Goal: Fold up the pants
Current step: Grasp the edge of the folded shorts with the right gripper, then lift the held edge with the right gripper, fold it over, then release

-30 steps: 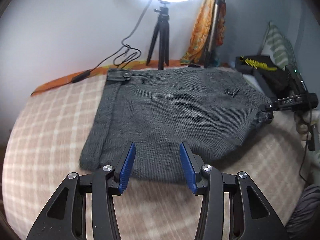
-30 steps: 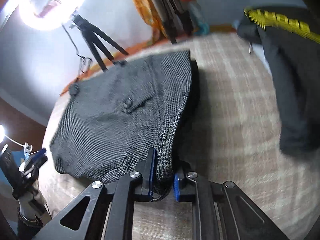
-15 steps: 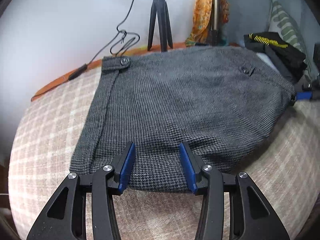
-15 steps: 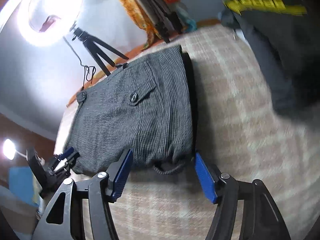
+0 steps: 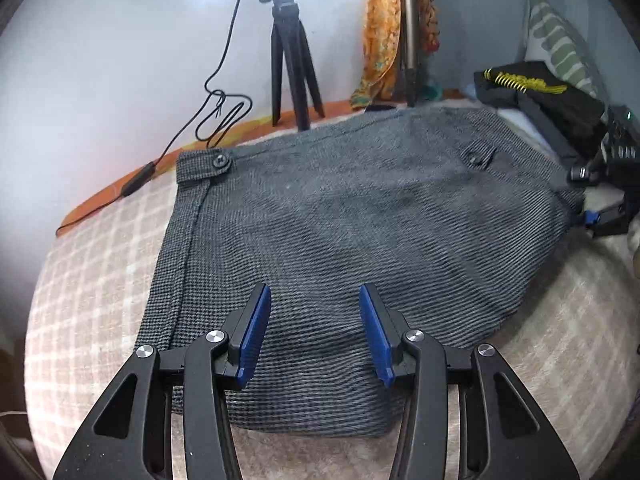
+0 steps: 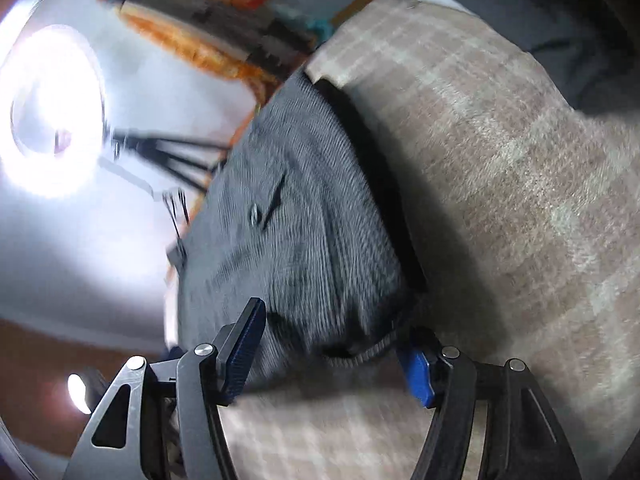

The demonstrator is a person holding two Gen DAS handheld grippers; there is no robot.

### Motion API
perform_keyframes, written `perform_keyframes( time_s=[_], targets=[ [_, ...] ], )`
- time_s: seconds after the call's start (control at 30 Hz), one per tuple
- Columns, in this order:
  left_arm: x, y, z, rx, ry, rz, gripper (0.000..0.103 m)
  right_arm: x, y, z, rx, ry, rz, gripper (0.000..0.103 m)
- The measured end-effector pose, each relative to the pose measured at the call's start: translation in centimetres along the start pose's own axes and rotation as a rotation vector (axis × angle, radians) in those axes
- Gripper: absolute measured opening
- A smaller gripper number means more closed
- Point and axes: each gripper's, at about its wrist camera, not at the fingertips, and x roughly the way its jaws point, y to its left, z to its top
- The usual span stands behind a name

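The grey houndstooth pants [image 5: 360, 216] lie folded into a compact stack on the plaid bed cover [image 5: 92, 288], waistband button at the far left. My left gripper [image 5: 314, 332] is open, its blue pads over the near edge of the stack, holding nothing. My right gripper [image 6: 332, 356] is open at the right-hand corner of the pants [image 6: 304, 240], with the cloth edge lying between its blue pads; the view is blurred. The right gripper also shows at the right edge of the left wrist view [image 5: 604, 216].
A black tripod [image 5: 294, 64] with a ring light and a trailing cable [image 5: 216, 112] stands behind the bed. A black garment with yellow print [image 5: 536, 92] and a striped pillow [image 5: 560, 48] lie at the far right. An orange cloth [image 5: 380, 40] hangs at the back.
My right gripper opened and let go of the pants corner, then tilted. My left gripper moved forward over the near edge of the pants and stayed open.
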Motion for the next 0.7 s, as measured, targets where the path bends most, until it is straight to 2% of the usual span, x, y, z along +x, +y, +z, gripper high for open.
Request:
perform_keyframes(
  time_s=[0.07,0.17,0.27,0.33,0.43,0.53,0.7],
  targets=[
    [0.6,0.3,-0.6,0.002,0.014,0.019,0.045,0.2,0.3,0.3,0.015,-0.039,-0.013,0.063],
    [1.1,0.6,-1.5,-0.004,0.022,0.028,0.046,0.9,1.0,0.6,0.022,-0.081,-0.056,0.040],
    [1.0,0.7,-1.6,-0.002,0.016,0.022,0.046,0.9,2.0,0.5,-0.029,-0.100,-0.091,0.025],
    [0.6,0.6,-0.9,-0.010,0.017,0.029,0.046,0.1,2.8,0.6,-0.082,-0.119,-0.102,0.023],
    [-0.1,-0.6,2.0,-0.002,-0.042,0.020,0.046,-0.6,4.2,0.6,-0.140,-0.140,-0.111,0.022],
    [0.9,-2.5,4.9,0.014,-0.065,0.014,0.046,-1.0,5.0,0.1,-0.190,-0.160,-0.128,0.021],
    [4.5,-4.7,7.1,0.038,-0.017,0.042,0.046,-1.5,5.5,-0.3,-0.227,-0.170,-0.133,0.021]
  ],
)
